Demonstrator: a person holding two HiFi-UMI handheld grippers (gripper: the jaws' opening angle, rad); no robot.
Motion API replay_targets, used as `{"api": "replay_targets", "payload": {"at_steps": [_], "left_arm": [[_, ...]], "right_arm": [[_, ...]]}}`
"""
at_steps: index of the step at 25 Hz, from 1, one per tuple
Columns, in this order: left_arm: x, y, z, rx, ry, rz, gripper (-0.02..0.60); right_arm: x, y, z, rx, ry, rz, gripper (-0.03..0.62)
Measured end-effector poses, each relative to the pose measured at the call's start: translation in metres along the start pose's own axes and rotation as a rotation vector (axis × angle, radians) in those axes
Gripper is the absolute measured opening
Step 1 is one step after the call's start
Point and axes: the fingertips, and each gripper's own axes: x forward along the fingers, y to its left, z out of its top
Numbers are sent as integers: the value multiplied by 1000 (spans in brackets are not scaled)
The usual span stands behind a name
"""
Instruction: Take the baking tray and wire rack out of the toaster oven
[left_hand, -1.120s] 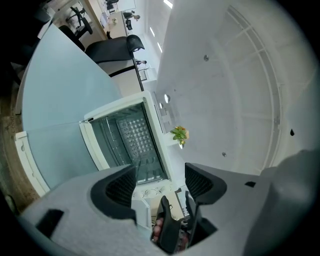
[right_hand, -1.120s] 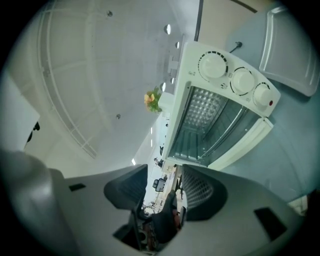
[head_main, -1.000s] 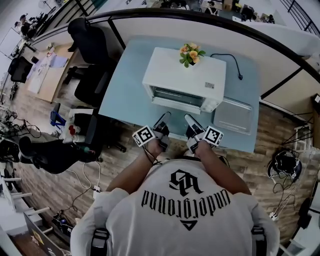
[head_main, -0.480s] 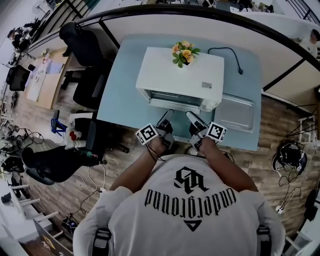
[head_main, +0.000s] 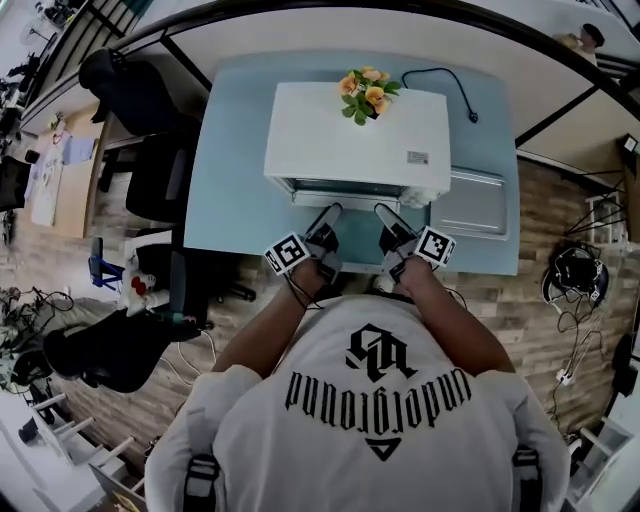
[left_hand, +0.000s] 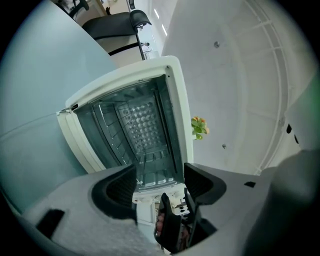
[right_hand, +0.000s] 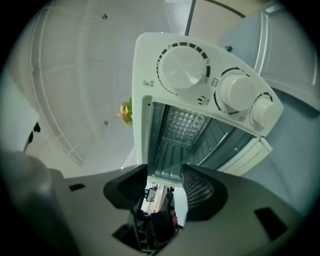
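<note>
**Head view.** A pale blue rectangular table (head_main: 240, 150) carries a white box-shaped toaster oven (head_main: 350, 130) at mid-table, its door facing the near edge. Bare tabletop lies to the left of the oven. A flat silver-grey metal baking tray (head_main: 470, 205) lies on the table just beside the oven, toward the right edge. A small orange-and-green flower posy (head_main: 365, 92) stands on the oven top, and a thin black cable (head_main: 440, 85) trails near the far right corner. The left gripper (head_main: 328, 216) and right gripper (head_main: 386, 216) sit side by side over the near edge, in front of the oven mouth.

**Left gripper view.** The grey jaws stand wide apart with nothing between them. The oven cavity beyond shows a thin wire rack (left_hand: 107, 132) and a dimpled metal panel.

**Right gripper view.** The jaws are parted and empty. Three round white knobs (right_hand: 182, 70) sit beside the open cavity.
</note>
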Motion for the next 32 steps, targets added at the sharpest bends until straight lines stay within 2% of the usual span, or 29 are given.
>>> {"api": "replay_targets", "payload": {"at_steps": [4,11,14,18,25,29,32], "left_arm": [[2,9,10,-13,29,12,305],[8,35,24,-24,39,12,298],[13,45,25,-42,33,21,295],[24,60,30,-73,11,29,288],[39,84,35,-92,-9,39,281],[48,91,43,-85,-34,16,279],[52,107,45,-110,-54,44,273]], "right_arm": [[9,-5,2,-49,-29,-13,204],[24,-25,-5,-22,-79,-60,204],[28,-39,-9,44,-110,-89,204],[39,-52,-2,0,-132,-86,204],[40,-91,1,65,-199,-162,197],[48,-107,1,98,-224,-174,195],[52,-117,3,138,-261,-169,195]]}}
